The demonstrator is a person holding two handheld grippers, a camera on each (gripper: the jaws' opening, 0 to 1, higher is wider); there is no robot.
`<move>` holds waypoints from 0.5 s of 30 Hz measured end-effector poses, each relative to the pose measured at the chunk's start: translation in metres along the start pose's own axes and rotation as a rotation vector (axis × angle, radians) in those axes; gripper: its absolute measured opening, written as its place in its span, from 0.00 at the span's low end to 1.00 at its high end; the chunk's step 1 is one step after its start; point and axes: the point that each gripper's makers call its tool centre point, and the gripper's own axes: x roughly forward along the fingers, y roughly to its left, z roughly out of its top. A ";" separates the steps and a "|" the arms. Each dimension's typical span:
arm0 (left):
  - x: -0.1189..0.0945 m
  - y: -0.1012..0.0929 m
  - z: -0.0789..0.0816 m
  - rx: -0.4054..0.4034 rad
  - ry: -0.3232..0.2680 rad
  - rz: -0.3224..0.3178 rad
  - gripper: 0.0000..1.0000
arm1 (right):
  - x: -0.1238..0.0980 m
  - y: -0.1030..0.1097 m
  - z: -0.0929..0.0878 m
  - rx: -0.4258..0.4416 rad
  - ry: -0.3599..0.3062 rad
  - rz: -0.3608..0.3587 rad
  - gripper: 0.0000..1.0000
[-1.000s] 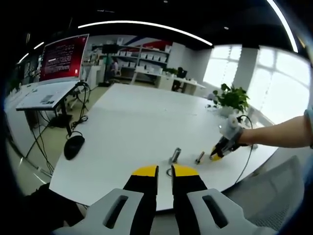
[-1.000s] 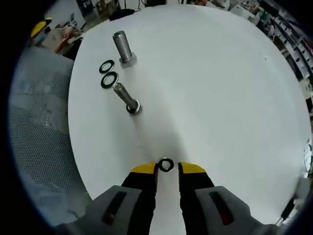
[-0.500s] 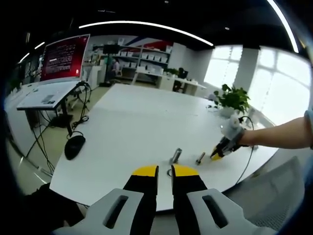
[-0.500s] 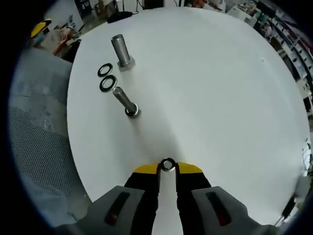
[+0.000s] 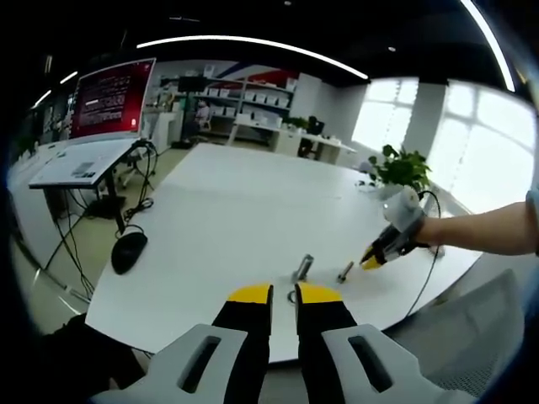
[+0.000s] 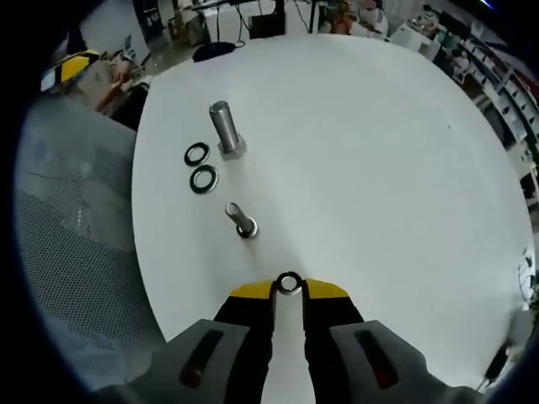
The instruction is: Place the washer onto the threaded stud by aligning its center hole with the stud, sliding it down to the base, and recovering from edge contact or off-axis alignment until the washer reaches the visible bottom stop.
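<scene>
In the right gripper view, my right gripper [image 6: 289, 291] is shut on a small dark washer [image 6: 289, 283], pinched edge-on between the yellow tips above the white table [image 6: 379, 151]. Ahead stands a thin threaded stud [image 6: 240, 219], seen almost end-on. Beyond it a thicker bolt [image 6: 224, 128] stands on its hex head. In the left gripper view, my left gripper [image 5: 284, 295] hovers shut and empty over the table's near edge. There the right gripper [image 5: 371, 263] hangs just right of the thin stud [image 5: 344, 271] and the thick bolt [image 5: 301, 268].
Two spare washers [image 6: 196, 154] [image 6: 204, 178] lie flat left of the bolts. A grey mesh chair [image 6: 67, 278] sits past the table's left edge. A potted plant [image 5: 400, 168] and a cable [image 5: 425, 252] occupy the table's right side; a black mouse [image 5: 128, 250] lies at its left.
My right gripper's jaws closed on the washer, then rose with it, so the studs now look smaller and more end-on. The left gripper has held still.
</scene>
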 end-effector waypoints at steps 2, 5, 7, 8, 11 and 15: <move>0.000 0.000 0.000 0.001 0.002 -0.001 0.08 | -0.004 0.003 0.010 -0.007 -0.026 -0.002 0.13; 0.000 0.000 -0.001 0.000 0.003 0.000 0.08 | -0.008 0.008 0.022 -0.015 -0.055 0.007 0.13; 0.000 0.000 -0.001 -0.001 0.003 0.000 0.08 | -0.010 0.009 0.027 -0.015 -0.062 0.011 0.13; 0.000 0.000 -0.001 -0.001 0.003 0.000 0.08 | -0.011 0.011 0.030 -0.009 -0.069 0.021 0.13; 0.000 0.000 0.000 -0.005 -0.001 0.000 0.08 | -0.015 0.016 0.038 -0.003 -0.084 0.034 0.13; 0.000 0.000 0.000 -0.004 0.001 0.000 0.08 | -0.021 0.020 0.047 -0.002 -0.091 0.062 0.13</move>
